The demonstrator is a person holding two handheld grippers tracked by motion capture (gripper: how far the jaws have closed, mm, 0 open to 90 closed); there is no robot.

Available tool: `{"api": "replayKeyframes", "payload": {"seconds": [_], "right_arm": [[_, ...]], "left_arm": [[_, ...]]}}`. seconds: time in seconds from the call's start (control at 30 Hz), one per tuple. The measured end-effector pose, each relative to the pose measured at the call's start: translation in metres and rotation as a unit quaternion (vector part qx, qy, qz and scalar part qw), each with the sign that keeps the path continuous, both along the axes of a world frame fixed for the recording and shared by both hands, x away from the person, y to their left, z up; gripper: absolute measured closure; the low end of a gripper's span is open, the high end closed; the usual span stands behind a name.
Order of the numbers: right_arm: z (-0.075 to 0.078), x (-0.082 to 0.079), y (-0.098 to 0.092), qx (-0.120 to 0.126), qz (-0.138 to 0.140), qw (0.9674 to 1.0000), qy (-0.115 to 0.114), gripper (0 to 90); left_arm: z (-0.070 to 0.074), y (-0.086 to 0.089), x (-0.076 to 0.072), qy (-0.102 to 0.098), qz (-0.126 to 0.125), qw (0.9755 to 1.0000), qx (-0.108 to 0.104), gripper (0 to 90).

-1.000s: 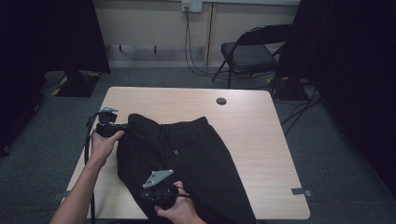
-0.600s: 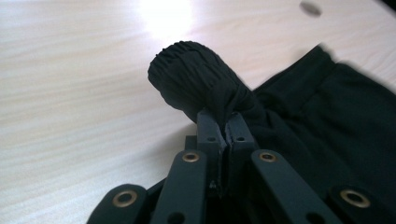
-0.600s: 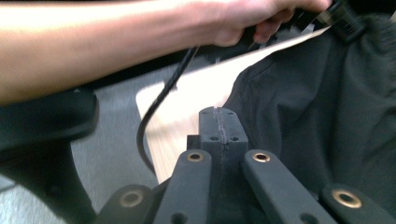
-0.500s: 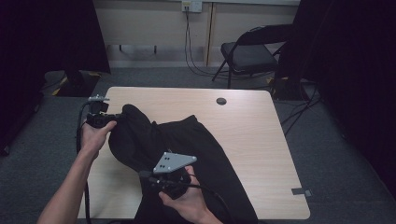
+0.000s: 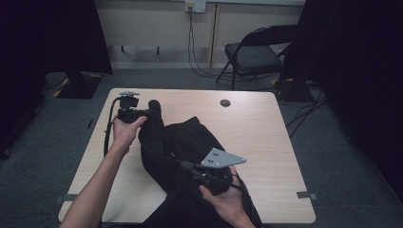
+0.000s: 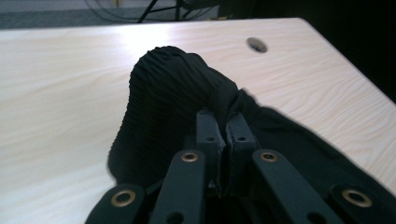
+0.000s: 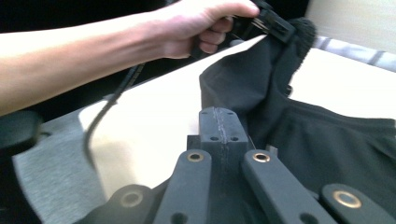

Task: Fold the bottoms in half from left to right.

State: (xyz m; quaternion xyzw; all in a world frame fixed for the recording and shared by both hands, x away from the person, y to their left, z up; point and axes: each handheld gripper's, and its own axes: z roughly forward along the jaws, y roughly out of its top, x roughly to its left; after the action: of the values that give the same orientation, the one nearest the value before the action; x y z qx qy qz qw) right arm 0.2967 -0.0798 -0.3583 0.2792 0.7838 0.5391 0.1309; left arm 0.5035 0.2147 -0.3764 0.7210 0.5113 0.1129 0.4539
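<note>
Both hands have lifted since a second ago: the left gripper [image 5: 151,113], jaws clamped on the ribbed hem, and right gripper [image 5: 186,166], jaws pinched on cloth, raise soft, limp black trousers [image 5: 178,142] at the bench's [image 5: 266,137] seven o'clock.

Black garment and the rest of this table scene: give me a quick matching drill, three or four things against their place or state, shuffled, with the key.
Things:
1. left gripper
2. right gripper
3. round hole
4. folding chair

States or places:
A. on the floor beyond the table
B. in the tabletop, far side
C. pinching the ribbed band of the black garment
D. shut, at the garment's near edge

Pairs: 1-C, 2-D, 3-B, 4-A
</note>
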Motion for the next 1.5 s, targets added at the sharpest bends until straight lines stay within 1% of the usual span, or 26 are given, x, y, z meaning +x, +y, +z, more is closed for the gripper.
{"api": "replayKeyframes", "payload": {"seconds": [0.17, 0.23, 0.3, 0.33, 0.37, 0.4, 0.43, 0.47, 0.5, 0.57, 0.6, 0.67, 0.73, 0.8, 0.87, 0.9, 0.93, 0.97, 1.07, 1.1, 1.13, 1.17, 1.2, 1.23, 1.33, 1.5], "right_arm": [[-0.015, 0.007, -0.045, -0.035, -0.06, 0.9975, 0.013, 90.0], [-0.024, 0.009, -0.061, -0.048, -0.083, 0.9951, 0.024, 90.0], [-0.029, 0.01, -0.069, -0.056, -0.097, 0.9933, 0.029, 90.0], [-0.035, 0.011, -0.077, -0.065, -0.107, 0.9914, 0.037, 90.0], [-0.052, 0.014, -0.094, -0.085, -0.13, 0.9861, 0.058, 90.0], [-0.052, 0.014, -0.094, -0.085, -0.13, 0.9861, 0.058, 90.0], [-0.067, 0.016, -0.105, -0.104, -0.144, 0.9812, 0.076, 90.0], [-0.067, 0.016, -0.105, -0.104, -0.144, 0.9812, 0.076, 90.0], [-0.077, 0.017, -0.111, -0.119, -0.149, 0.9776, 0.089, 90.0], [-0.083, 0.016, -0.115, -0.138, -0.155, 0.9733, 0.099, 90.0], [-0.083, 0.016, -0.115, -0.138, -0.155, 0.9733, 0.099, 90.0], [-0.089, 0.014, -0.122, -0.144, -0.155, 0.971, 0.111, 89.6], [-0.091, 0.014, -0.124, -0.14, -0.152, 0.9715, 0.116, 88.5], [-0.089, 0.018, -0.122, -0.126, -0.151, 0.975, 0.103, 72.4], [-0.088, 0.021, -0.121, -0.122, -0.149, 0.9762, 0.101, 70.1], [-0.087, 0.033, -0.115, -0.123, -0.145, 0.9776, 0.09, 61.6], [-0.087, 0.033, -0.115, -0.123, -0.145, 0.9776, 0.09, 61.6], [-0.095, 0.05, -0.11, -0.128, -0.145, 0.9753, 0.106, 57.8], [-0.105, 0.064, -0.105, -0.14, -0.142, 0.9734, 0.112, 55.3], [-0.118, 0.077, -0.099, -0.158, -0.144, 0.9678, 0.133, 56.5], [-0.118, 0.077, -0.099, -0.158, -0.144, 0.9678, 0.133, 56.5], [-0.125, 0.084, -0.095, -0.164, -0.142, 0.9647, 0.149, 57.0], [-0.126, 0.084, -0.094, -0.161, -0.144, 0.9652, 0.148, 57.3], [-0.126, 0.083, -0.091, -0.165, -0.143, 0.9645, 0.148, 57.1], [-0.126, 0.078, -0.087, -0.176, -0.134, 0.965, 0.141, 57.2], [-0.125, 0.05, -0.071, -0.2, -0.1, 0.9664, 0.127, 58.6]], "left_arm": [[-0.009, -0.03, 0.014, 0.007, -0.008, 0.9995, -0.03, 83.2], [-0.014, -0.036, 0.017, -0.006, -0.028, 0.9978, -0.061, 73.0], [-0.015, -0.039, 0.016, -0.01, -0.031, 0.9976, -0.061, 62.3], [-0.016, -0.043, 0.015, -0.008, -0.035, 0.9981, -0.05, 62.3], [-0.017, -0.047, 0.013, -0.012, -0.057, 0.998, -0.026, 58.3], [-0.017, -0.047, 0.013, -0.012, -0.057, 0.998, -0.026, 55.4], [-0.017, -0.049, 0.01, -0.018, -0.058, 0.998, -0.013, 52.7], [-0.018, -0.05, 0.009, -0.02, -0.055, 0.9982, -0.01, 52.7], [-0.024, -0.05, 0.008, -0.008, -0.06, 0.9981, -0.016, 52.0], [-0.034, -0.053, 0.006, 0.006, -0.069, 0.9976, 0.006, 51.8], [-0.034, -0.053, 0.006, 0.006, -0.069, 0.9976, 0.006, 52.1], [-0.053, -0.056, 0.001, 0.021, -0.08, 0.9965, 0.013, 53.1], [-0.062, -0.058, -0.003, 0.029, -0.085, 0.9958, 0.016, 54.0], [-0.081, -0.061, -0.011, 0.04, -0.098, 0.9939, 0.03, 56.1], [-0.088, -0.063, -0.014, 0.039, -0.102, 0.9933, 0.039, 56.7], [-0.098, -0.067, -0.018, 0.043, -0.111, 0.9916, 0.052, 57.1], [-0.098, -0.067, -0.018, 0.043, -0.111, 0.9916, 0.052, 57.1], [-0.105, -0.07, -0.02, 0.041, -0.111, 0.9908, 0.065, 56.2], [-0.108, -0.073, -0.022, 0.034, -0.115, 0.9893, 0.083, 53.7], [-0.109, -0.073, -0.023, 0.028, -0.114, 0.9894, 0.085, 52.3], [-0.109, -0.073, -0.023, 0.028, -0.114, 0.9894, 0.085, 52.2], [-0.11, -0.074, -0.023, 0.022, -0.118, 0.9883, 0.094, 52.1], [-0.11, -0.074, -0.023, 0.022, -0.118, 0.9883, 0.094, 52.0], [-0.11, -0.075, -0.023, 0.015, -0.121, 0.9866, 0.108, 52.1], [-0.111, -0.075, -0.022, 0.013, -0.115, 0.9879, 0.103, 52.1], [-0.105, -0.074, -0.022, 0.028, -0.118, 0.9881, 0.094, 52.2]]}}
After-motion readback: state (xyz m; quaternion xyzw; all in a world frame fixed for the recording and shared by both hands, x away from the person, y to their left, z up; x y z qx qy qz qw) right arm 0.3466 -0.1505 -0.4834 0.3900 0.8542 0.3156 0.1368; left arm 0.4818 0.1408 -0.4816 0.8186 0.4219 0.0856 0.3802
